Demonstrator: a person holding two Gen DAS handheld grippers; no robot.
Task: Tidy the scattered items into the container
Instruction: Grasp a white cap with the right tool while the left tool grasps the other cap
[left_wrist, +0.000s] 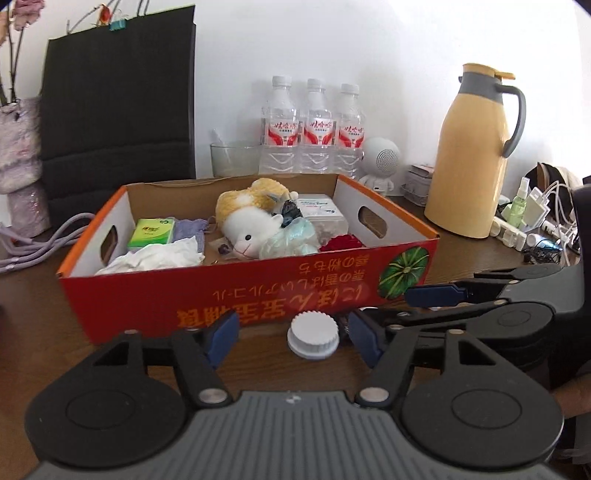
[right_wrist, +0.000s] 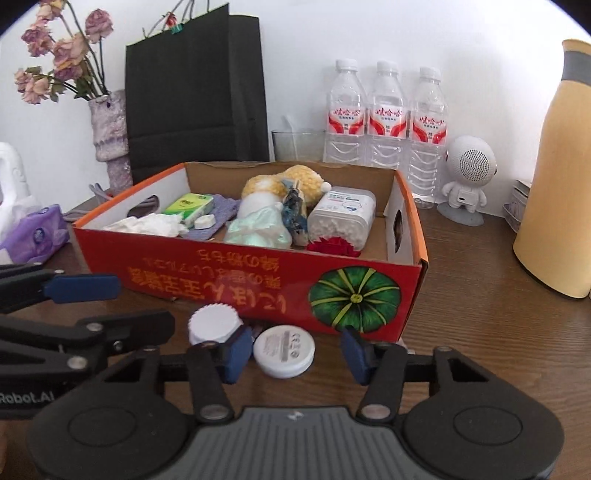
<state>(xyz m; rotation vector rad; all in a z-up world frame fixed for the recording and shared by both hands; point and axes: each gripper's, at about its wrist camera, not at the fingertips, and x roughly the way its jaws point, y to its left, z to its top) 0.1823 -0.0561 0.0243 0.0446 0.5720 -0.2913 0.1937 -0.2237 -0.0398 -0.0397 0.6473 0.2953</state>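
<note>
A red cardboard box (left_wrist: 258, 291) (right_wrist: 236, 280) stands on the brown table, holding a plush toy (left_wrist: 251, 229), a green tissue pack (left_wrist: 151, 232), crumpled tissue, a cotton-swab tub (right_wrist: 341, 218) and a red flower. In front of it lie a white ribbed-cap bottle (left_wrist: 313, 334) (right_wrist: 214, 325) and a flat white round jar (right_wrist: 284, 350). My left gripper (left_wrist: 293, 338) is open, its blue pads either side of the ribbed cap. My right gripper (right_wrist: 295, 356) is open around the flat jar, close to the box front. Each gripper shows at the edge of the other's view.
Behind the box stand a black paper bag (left_wrist: 118, 103), a glass (left_wrist: 232, 158), three water bottles (left_wrist: 314, 125), a white robot speaker (right_wrist: 467, 173) and a yellow thermos jug (left_wrist: 472, 155). A vase of dried flowers (right_wrist: 110, 136) and purple tissue pack (right_wrist: 35, 232) are left; cables and chargers (left_wrist: 535, 221) right.
</note>
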